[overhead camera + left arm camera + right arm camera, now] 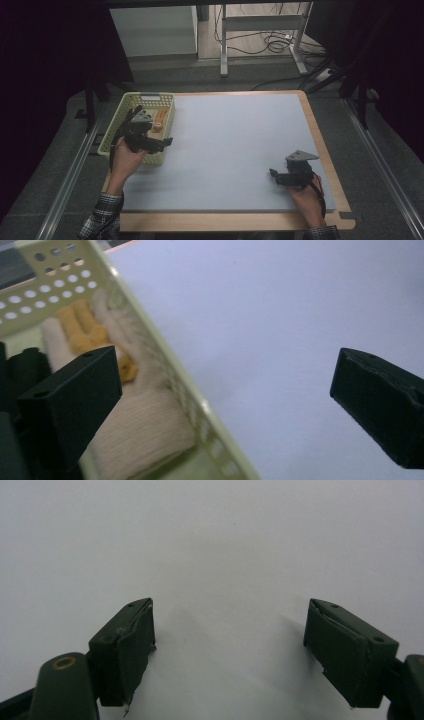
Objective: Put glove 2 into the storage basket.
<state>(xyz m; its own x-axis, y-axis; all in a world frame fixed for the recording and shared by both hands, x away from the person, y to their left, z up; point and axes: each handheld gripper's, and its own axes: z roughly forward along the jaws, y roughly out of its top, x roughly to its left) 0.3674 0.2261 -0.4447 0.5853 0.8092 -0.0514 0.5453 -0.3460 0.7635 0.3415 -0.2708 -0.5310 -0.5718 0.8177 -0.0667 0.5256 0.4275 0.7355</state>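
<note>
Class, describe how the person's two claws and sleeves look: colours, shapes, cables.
Both the left claw and right claw are black, each topped by a grey three-cornered plate, with blocky jaws. A black cable trails from the right one. The sleeves are plaid.

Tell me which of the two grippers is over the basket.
The left gripper: it hangs over the pale yellow basket holding the cream and orange glove. The right gripper is over the bare grey mat.

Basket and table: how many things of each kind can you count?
Basket: 1
Glove in the basket: 1
Tool: 2, left tool and right tool
Grey mat: 1
Total: 5
</note>
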